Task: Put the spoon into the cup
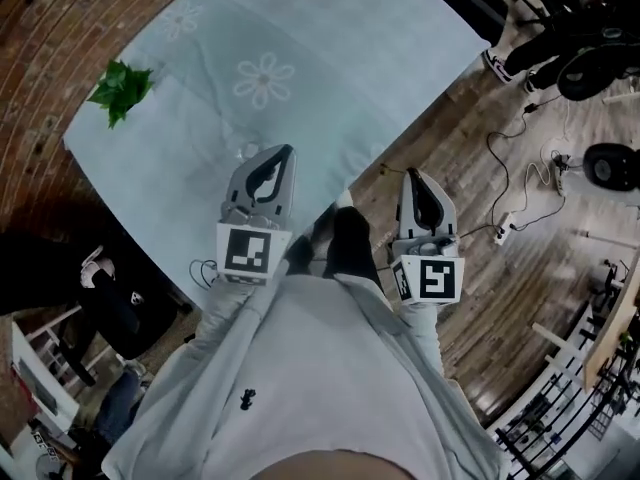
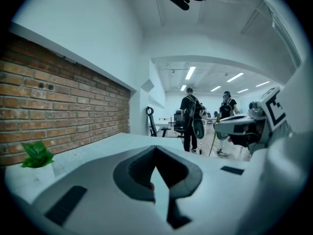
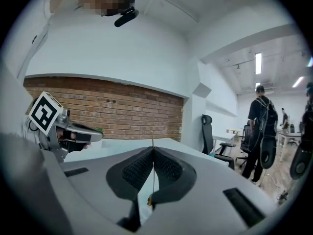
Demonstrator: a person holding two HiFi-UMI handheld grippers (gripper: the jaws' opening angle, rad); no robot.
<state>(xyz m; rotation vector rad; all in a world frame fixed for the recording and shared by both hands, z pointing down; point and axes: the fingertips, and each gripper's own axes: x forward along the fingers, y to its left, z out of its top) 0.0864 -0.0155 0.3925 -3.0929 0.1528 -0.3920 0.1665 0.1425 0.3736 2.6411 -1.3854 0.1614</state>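
No spoon or cup shows clearly in any view. My left gripper (image 1: 287,152) hovers over the near edge of the table (image 1: 330,58), which has a pale cloth with a flower print. Its jaws meet at the tips (image 2: 155,150) with nothing between them. My right gripper (image 1: 412,174) hangs beyond the table's corner, above the wooden floor, jaws shut (image 3: 152,149). A thin pale line runs along their seam and pokes slightly past the tips; I cannot tell what it is. A small glassy shape (image 1: 245,151) on the cloth beside the left gripper is too small to identify.
A green leafy sprig (image 1: 122,88) lies at the table's left corner by the brick wall. Cables and a power strip (image 1: 503,230) trail over the floor to the right. An office chair (image 3: 209,133) and standing people (image 2: 190,116) are farther off.
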